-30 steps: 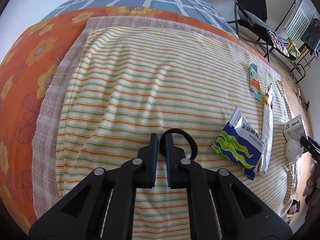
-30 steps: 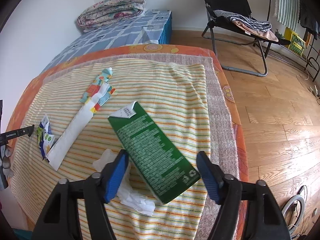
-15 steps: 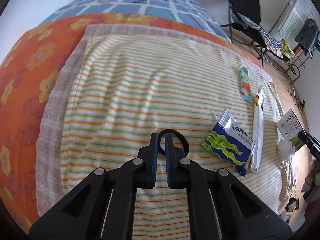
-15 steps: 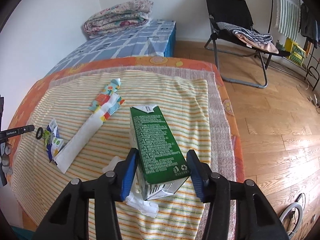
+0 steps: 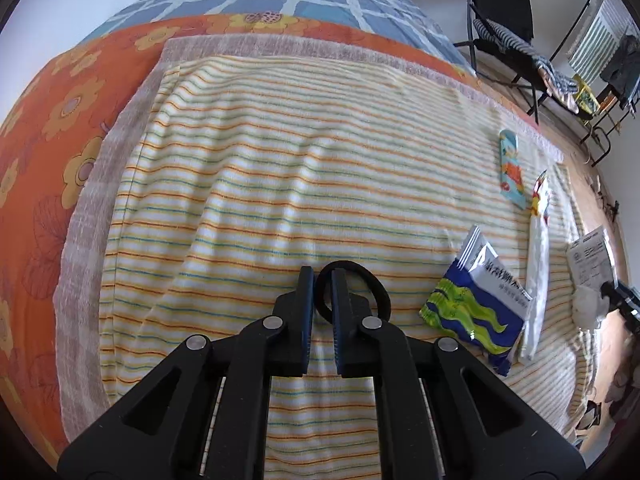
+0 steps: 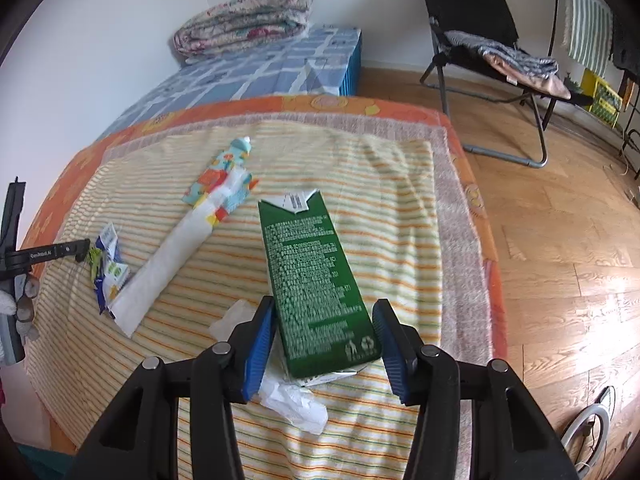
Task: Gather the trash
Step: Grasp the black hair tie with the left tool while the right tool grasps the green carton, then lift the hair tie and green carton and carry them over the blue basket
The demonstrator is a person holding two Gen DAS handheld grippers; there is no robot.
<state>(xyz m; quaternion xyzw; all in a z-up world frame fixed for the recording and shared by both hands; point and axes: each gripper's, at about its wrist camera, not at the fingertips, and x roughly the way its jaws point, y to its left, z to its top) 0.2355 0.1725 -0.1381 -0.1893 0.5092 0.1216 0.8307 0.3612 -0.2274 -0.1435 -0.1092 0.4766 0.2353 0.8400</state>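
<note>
My left gripper [image 5: 320,280] is shut on a black hair tie [image 5: 376,286], held just above the striped blanket [image 5: 280,168]. A blue and green snack packet [image 5: 476,308], a long white wrapper [image 5: 536,264] and a colourful tube [image 5: 510,168] lie to its right. My right gripper [image 6: 326,316] is shut on a green carton [image 6: 316,280], its jaws pressing both sides of the lower end. Crumpled white tissue [image 6: 292,396] lies under the carton. The white wrapper [image 6: 172,260], the tube [image 6: 220,168] and the packet [image 6: 108,264] lie to its left.
The bed has an orange flowered cover [image 5: 48,120] and a blue checked sheet [image 6: 260,72] with a folded quilt [image 6: 244,20]. A black folding chair [image 6: 492,44] stands on the wooden floor [image 6: 560,240]. The left gripper shows at the right wrist view's left edge [image 6: 48,254].
My right gripper closed on the green carton, which turned from diagonal to pointing away, and lifted it. My left gripper stayed shut on the hair tie and shifted slightly.
</note>
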